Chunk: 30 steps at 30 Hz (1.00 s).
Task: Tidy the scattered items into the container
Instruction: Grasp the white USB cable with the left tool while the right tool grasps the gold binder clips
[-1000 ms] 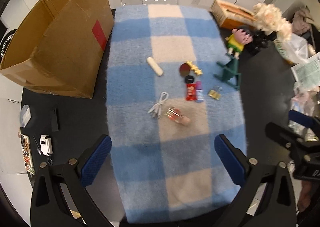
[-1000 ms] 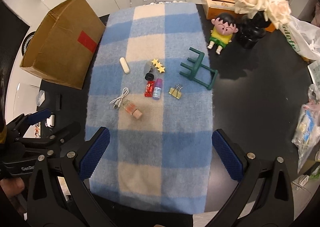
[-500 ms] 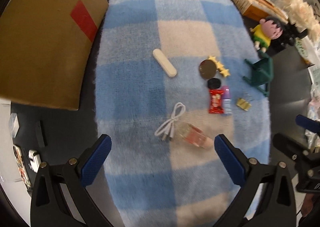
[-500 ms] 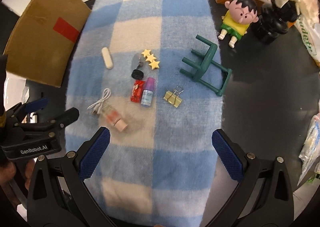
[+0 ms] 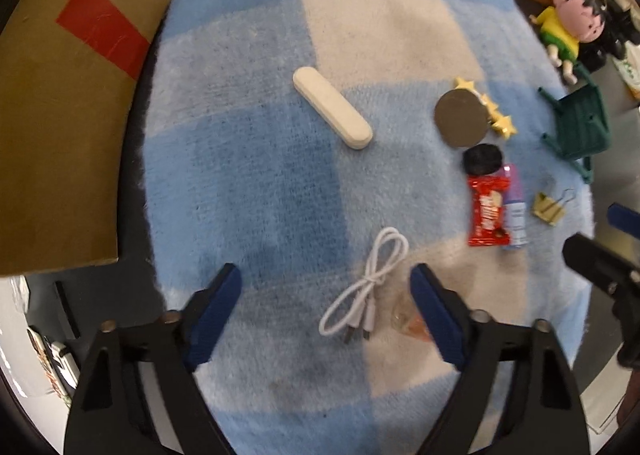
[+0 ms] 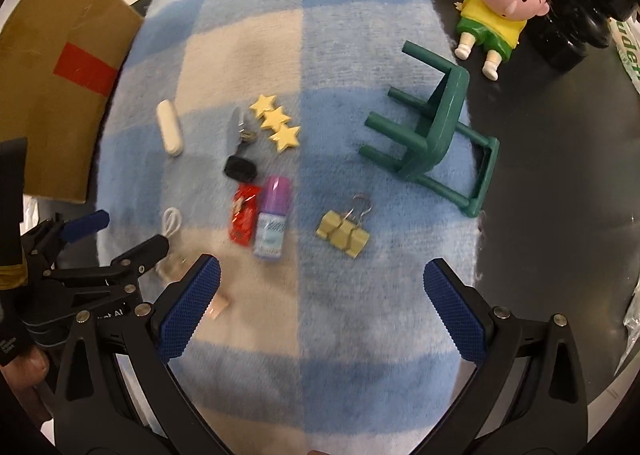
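While the scattered items lie on the blue-and-cream checked blanket, the left gripper points down over its near part, jaws closing but not yet pressing anything. Between its blue pads lies the looped white cable; a small clear bottle with pinkish contents is partly hidden behind the right-hand finger. Neither is touched.

Further up the blanket a white oblong case lies slantwise, alone, with open cloth all round it. Toward the blanket's right edge things crowd: a grey disc against three yellow stars, a black lump just below, then a red snack packet touching a purple-capped tube. A yellow binder clip lies apart, nearer that edge, and a green toy stool is tipped on its side, its legs overhanging onto the black table.

The right gripper hangs over the near right part of the blanket with jaws spread wide and only bare cloth between them; the clip is just beyond its fingertips. The near stretch of blanket under both tools is free.

The cardboard box with a red patch stands on the table off the blanket's left edge, close against it. A cartoon doll sits beyond the far right corner, beside a black vase.
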Each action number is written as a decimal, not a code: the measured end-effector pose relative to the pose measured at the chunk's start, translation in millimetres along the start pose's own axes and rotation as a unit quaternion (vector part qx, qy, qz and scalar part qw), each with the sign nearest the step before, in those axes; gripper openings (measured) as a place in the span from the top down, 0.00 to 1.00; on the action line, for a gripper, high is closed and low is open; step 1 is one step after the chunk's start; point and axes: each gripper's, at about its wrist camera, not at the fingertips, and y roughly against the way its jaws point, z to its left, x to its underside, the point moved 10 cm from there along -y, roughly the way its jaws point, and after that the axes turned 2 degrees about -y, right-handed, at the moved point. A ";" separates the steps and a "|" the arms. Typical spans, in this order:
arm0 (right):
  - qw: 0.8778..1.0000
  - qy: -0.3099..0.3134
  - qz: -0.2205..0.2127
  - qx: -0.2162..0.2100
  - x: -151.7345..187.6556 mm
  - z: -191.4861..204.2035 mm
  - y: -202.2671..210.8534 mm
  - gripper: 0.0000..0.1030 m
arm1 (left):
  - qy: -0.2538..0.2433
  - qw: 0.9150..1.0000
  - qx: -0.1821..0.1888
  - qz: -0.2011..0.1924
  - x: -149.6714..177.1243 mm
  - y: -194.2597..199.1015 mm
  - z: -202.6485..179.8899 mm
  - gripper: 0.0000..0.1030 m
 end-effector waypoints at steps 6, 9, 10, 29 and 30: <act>1.000 -0.022 0.009 -0.006 -7.0 -10.6 -16.2 0.11 | -0.011 1.000 0.014 0.007 1.4 -7.9 -8.7 0.39; 1.000 -0.020 0.013 -0.008 -9.8 -10.5 -23.5 0.19 | -0.021 1.000 0.005 0.008 3.7 -10.7 -11.4 0.45; 1.000 -0.020 0.014 -0.010 -10.2 -9.7 -25.1 0.22 | -0.020 1.000 0.005 0.007 4.3 -10.3 -11.2 0.45; 1.000 -0.011 0.004 -0.017 -8.0 -2.9 -24.8 0.65 | 0.012 0.999 0.040 -0.008 14.7 16.9 -0.9 0.86; 1.000 -0.012 0.002 -0.019 -7.6 -1.5 -21.2 0.65 | 0.012 0.999 0.041 -0.011 15.6 21.5 -0.7 0.86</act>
